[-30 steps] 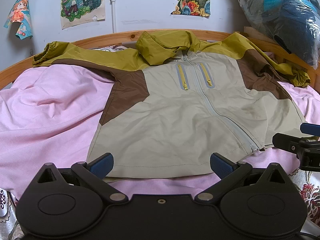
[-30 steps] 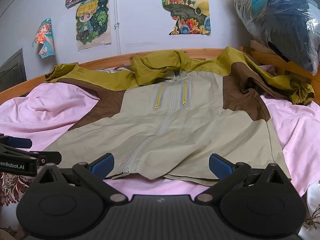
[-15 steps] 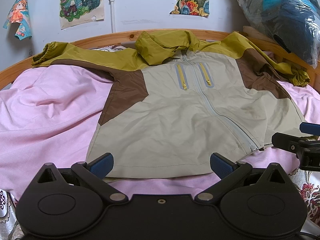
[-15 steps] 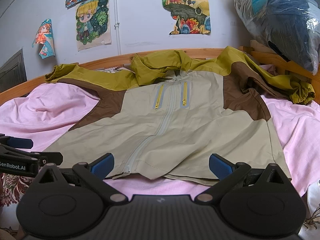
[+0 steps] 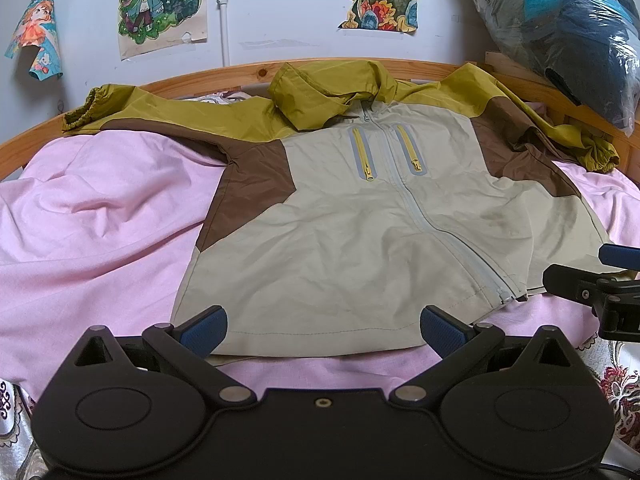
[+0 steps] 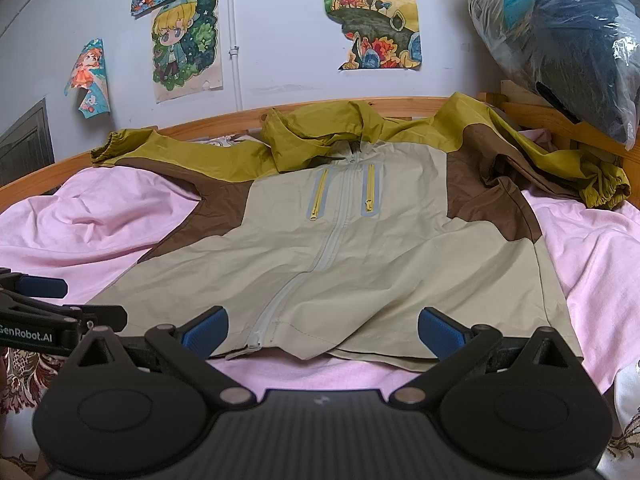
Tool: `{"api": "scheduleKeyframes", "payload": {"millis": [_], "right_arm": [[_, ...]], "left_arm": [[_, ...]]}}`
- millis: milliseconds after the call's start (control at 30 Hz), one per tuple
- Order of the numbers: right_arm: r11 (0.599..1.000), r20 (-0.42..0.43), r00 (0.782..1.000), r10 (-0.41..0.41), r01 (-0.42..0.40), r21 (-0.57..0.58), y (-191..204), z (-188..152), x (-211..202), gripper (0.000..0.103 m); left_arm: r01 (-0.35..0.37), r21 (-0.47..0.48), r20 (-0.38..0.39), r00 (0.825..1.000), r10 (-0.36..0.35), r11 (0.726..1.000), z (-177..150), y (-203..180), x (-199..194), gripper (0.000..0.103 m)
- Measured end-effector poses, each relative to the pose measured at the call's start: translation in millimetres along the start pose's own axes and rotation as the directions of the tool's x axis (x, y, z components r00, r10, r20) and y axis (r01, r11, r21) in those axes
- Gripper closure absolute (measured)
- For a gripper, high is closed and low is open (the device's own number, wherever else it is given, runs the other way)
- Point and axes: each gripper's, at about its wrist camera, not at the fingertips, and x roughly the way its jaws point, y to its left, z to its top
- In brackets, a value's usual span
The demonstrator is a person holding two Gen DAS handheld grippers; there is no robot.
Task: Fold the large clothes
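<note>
a pink sheet covers the bed and fills most of both views, with lots of bare pink room at the left side and a thinner strip at the right. a wooden rail curves along the far edge of the bed, under a pale wall with posters. the jacket lies flat, front up and zipped, in the middle of each view, its sleeves spread out toward the rail. its bottom hem sits low in the frame, just past the fingers, with a band of pink between the hem and the near edge. a big plastic bag of dark things sits at the upper right. the left gripper has its jaws wide apart, holding nothing. the right gripper is the same, wide apart and empty. the yellow hood is bunched up at the top of the jacket.
</note>
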Motion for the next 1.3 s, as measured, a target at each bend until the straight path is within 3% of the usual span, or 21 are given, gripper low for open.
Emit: {"api": "scheduleKeyframes", "payload": {"millis": [367, 600, 733, 1033, 1300], "right_arm": [[1.000, -0.005, 1.000, -0.011, 0.011, 0.004, -1, 1, -1, 0.000], [0.995, -0.066, 0.994, -0.091, 0.094, 0.041, -10, 0, 6, 0.000], [0.989, -0.058, 0.989, -0.135, 0.138, 0.049, -15, 3, 2, 0.000], [0.969, -0.067, 0.972, -0.224, 0.230, 0.093, -30, 13, 2, 0.000], [0.944, -0.095, 0.957, -0.273, 0.286, 0.165, -53, 16, 4, 0.000]], "left_arm": [[-0.004, 0.005, -0.015, 1.000, 0.004, 1.000, -4, -11, 4, 0.001], [-0.066, 0.022, -0.053, 0.996, 0.067, 0.998, -2, -10, 10, 0.001], [-0.090, 0.015, -0.075, 0.993, 0.090, 0.996, 4, -9, 14, 0.001], [-0.091, 0.059, -0.069, 0.993, 0.095, 0.994, 36, -21, 21, 0.001], [-0.032, 0.070, -0.096, 0.995, 0.038, 0.997, 77, -30, 33, 0.001]]}}
